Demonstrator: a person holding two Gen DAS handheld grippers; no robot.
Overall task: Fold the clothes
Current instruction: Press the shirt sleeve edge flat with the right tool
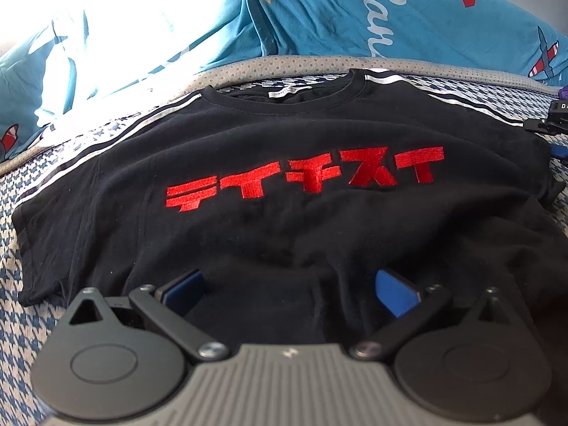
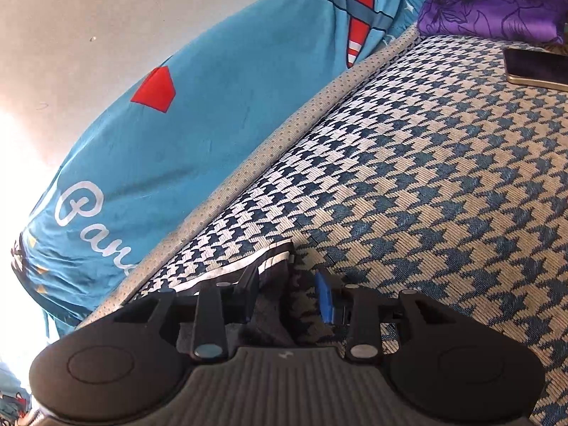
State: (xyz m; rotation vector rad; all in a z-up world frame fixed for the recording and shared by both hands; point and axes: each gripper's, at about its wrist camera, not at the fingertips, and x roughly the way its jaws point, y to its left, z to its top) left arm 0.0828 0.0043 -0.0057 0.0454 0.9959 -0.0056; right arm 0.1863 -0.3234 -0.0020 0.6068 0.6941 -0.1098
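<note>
A black T-shirt (image 1: 284, 149) with red lettering and white shoulder stripes lies flat, front up, on the houndstooth bed cover (image 1: 21, 319). My left gripper (image 1: 289, 289) is open above the shirt's lower middle, blue pads wide apart with black cloth between them. My right gripper (image 2: 289, 294) is open at the end of the shirt's right sleeve (image 2: 273, 266). The sleeve's striped edge lies between its fingers, against the left pad. The right gripper also shows at the left wrist view's right edge (image 1: 553, 120).
A blue pillow (image 1: 426, 10) with planes and white script lies along the bed's far edge, also in the right wrist view (image 2: 198, 113). A purple pillow (image 2: 493, 0) and a phone (image 2: 536, 65) lie at the far right. Houndstooth cover (image 2: 443, 184) stretches right of the sleeve.
</note>
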